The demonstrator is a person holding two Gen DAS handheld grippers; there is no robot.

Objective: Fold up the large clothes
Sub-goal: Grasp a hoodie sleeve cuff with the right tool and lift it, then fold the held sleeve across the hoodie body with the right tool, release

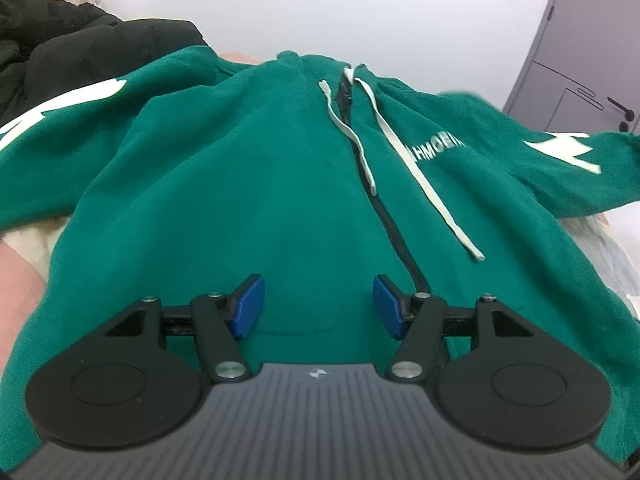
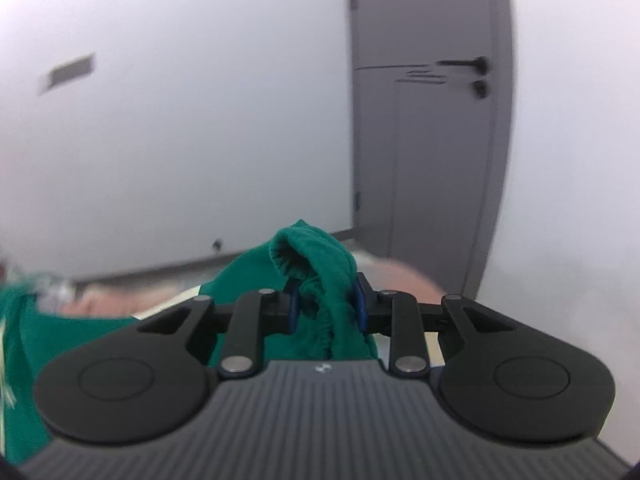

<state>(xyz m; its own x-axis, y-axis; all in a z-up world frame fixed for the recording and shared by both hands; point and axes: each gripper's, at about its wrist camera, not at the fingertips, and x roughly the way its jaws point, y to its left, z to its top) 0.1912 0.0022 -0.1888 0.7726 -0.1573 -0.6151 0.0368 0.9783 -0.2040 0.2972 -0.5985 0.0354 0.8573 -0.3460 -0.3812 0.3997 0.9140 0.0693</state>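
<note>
Here our right gripper (image 2: 326, 306) has its jaws clamped on one bunched cuff (image 2: 316, 256) of the green hoodie (image 1: 248, 168); our left gripper (image 1: 318, 306) hangs with jaws apart, empty, over its front. Two white drawstrings (image 1: 424, 176) lie beside one zipper (image 1: 396, 236); one black garment (image 1: 80, 56) sits beyond.

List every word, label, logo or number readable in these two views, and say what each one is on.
"HMOEI": white letters on the chest of the green hoodie, beside the white drawstring; the start is covered and the end blurs out.
White graphic on the sleeve: a shape, no readable text.
Small white emblem on the left gripper housing: too small to read.
Same emblem on the right gripper, closed on the hoodie cuff: unreadable.
</note>
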